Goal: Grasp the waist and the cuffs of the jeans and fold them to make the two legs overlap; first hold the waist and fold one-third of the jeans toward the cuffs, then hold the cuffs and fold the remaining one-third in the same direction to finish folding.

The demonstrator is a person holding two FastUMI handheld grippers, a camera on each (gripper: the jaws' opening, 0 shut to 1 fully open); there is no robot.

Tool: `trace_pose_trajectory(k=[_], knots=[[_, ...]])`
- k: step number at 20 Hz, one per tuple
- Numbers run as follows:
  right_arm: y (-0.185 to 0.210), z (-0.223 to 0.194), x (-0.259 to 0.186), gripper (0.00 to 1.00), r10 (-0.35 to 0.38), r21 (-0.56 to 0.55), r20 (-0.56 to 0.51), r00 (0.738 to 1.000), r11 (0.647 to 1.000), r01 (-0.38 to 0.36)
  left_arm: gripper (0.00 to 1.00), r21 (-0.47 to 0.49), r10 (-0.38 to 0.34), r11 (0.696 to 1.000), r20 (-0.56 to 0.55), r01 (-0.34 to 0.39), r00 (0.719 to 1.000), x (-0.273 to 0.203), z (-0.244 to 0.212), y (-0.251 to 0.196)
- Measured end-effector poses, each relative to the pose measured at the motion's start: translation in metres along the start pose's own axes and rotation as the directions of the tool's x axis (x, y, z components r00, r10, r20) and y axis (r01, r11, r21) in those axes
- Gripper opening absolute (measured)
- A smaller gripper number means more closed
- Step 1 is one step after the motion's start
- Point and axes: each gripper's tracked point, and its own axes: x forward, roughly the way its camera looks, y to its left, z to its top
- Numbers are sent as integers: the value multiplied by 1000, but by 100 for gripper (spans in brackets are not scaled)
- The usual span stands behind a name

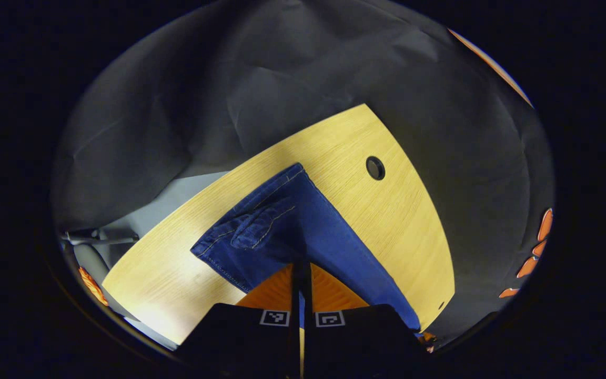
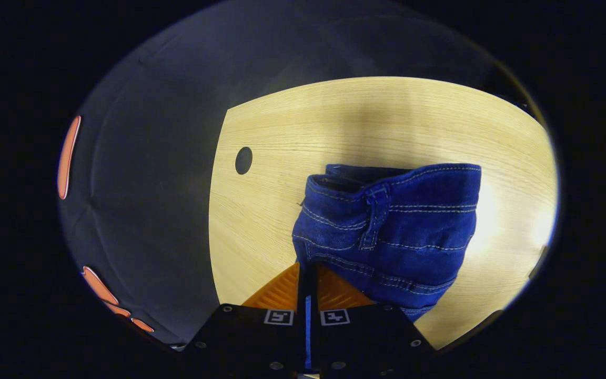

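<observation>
Judging by how the cloth lies, the task is somewhere in the middle. The jeans (image 1: pixel 303 231) rest on the tabletop (image 1: pixel 387 210), and in the left gripper view they look narrow, like one leg over the other, so the first fold seems done. In the right gripper view the waist end with its belt loop (image 2: pixel 374 216) is raised and bunched in front of the camera, so I think the waist fold toward the cuffs is in progress. The cuff fold is probably not done yet.

The left claw (image 1: pixel 301 276) has its two fingers almost closed together, with a thin strip of blue denim between them, so it pinches an edge of the jeans. The right claw (image 2: pixel 306 279) is closed in the same narrow way on the denim near the waist.

Some things are hard to know. The cuffs I cannot find with certainty, because the far end of the jeans is cut off behind the claw body. A round hole (image 1: pixel 375 168) in the tabletop stays apart from the cloth.
</observation>
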Motion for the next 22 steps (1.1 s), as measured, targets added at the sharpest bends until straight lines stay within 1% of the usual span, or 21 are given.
trace_pose_trajectory(k=[2,3,4,5,6,7,8,9,10,11,12,13,14,15,16,17,18,19,20,21,22], knots=[[11,0,7,5,17,23,-22,1000,1000,-16,3,1,-5,1000,9,5,1000,6,12,-7],[16,1,9,4,20,39,-26,999,999,-19,4,16,-3,1000,26,2,1000,7,20,-8],[21,2,11,4,27,59,-34,999,998,-25,7,44,7,999,66,-10,998,6,32,-4],[26,-1,6,4,55,55,-43,998,997,-53,11,74,5,997,143,-16,990,1,52,-2],[32,-2,4,4,74,42,-58,996,997,-72,9,93,4,995,201,-23,980,-2,68,-1],[35,-2,0,4,81,19,-59,995,997,-80,14,101,-15,995,226,-8,974,-7,72,-5],[36,-2,-3,4,83,-6,-59,995,996,-84,21,116,-39,993,223,14,974,-15,72,-11],[42,0,-9,5,113,-27,-52,992,993,-114,14,136,-62,990,239,29,969,-23,69,-15],[47,2,-14,8,136,-38,-41,990,990,-138,18,164,-92,985,258,51,962,-30,65,-24],[57,7,-22,19,178,-48,-19,984,983,-178,23,199,-121,978,300,62,946,-39,66,-33],[61,12,-31,23,211,-62,3,978,976,-210,40,239,-149,969,336,69,930,-50,64,-43],[65,19,-42,30,226,-92,34,974,971,-222,49,286,-188,955,372,80,909,-64,60,-55],[63,26,-55,34,226,-135,64,972,967,-215,58,331,-219,940,398,83,891,-75,56,-68],[59,30,-63,31,220,-180,88,971,963,-202,58,376,-254,922,421,88,871,-84,52,-77],[53,30,-70,36,216,-219,101,971,957,-190,66,410,-277,908,438,85,855,-91,48,-86],[46,30,-75,58,210,-252,110,972,951,-177,75,442,-310,893,457,90,833,-100,43,-103],[37,29,-78,64,194,-288,115,974,945,-154,89,465,-342,880,473,100,812,-107,36,-112],[27,27,-83,73,186,-326,130,974,936,-135,89,481,-372,868,471,121,800,-117,23,-120],[20,26,-84,77,169,-358,138,976,927,-110,87,495,-409,854,453,158,792,-126,9,-134],[12,23,-85,72,157,-377,143,977,921,-93,93,506,-433,844,449,177,782,-136,-3,-144],[6,21,-86,85,143,-389,145,979,918,-77,94,525,-460,829,444,193,769,-145,-13,-155]])
